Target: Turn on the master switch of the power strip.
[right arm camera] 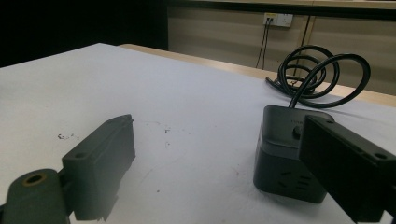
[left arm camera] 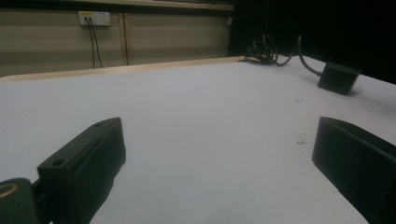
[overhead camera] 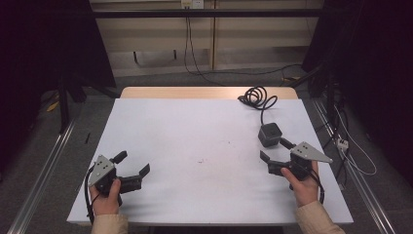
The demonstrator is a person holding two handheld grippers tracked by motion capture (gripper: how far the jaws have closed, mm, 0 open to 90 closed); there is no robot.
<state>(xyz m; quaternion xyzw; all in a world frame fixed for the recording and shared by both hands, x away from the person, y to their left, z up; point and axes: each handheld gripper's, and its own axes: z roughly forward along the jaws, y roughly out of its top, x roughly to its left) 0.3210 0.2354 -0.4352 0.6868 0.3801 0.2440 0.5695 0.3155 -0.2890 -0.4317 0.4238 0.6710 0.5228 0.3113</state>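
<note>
- High view shows a dark grey cube-shaped power socket [overhead camera: 269,133] of smooth matt plastic, sitting on the white bench [overhead camera: 195,146] toward the right side, well apart from the left gripper [overhead camera: 132,165].
- Right gripper view shows the cube's rounded edges, socket holes on the face turned to the camera, and a button on its top.
- A thick black rubbery cord [overhead camera: 258,97] leaves the cube's far side and runs toward the far edge of the bench, where it lies in loose round loops, partly on the bare wooden strip [overhead camera: 204,92].
- The right gripper [overhead camera: 273,149] sits just beside the cube on its near side, jaws spread wide and holding nothing; one jaw lies close by the cube.
- The left gripper rests on the bench near the left front, jaws likewise wide apart and empty.
- The bench top is flat, smooth and white, with a few small dark specks [overhead camera: 200,161] near its middle.
</note>
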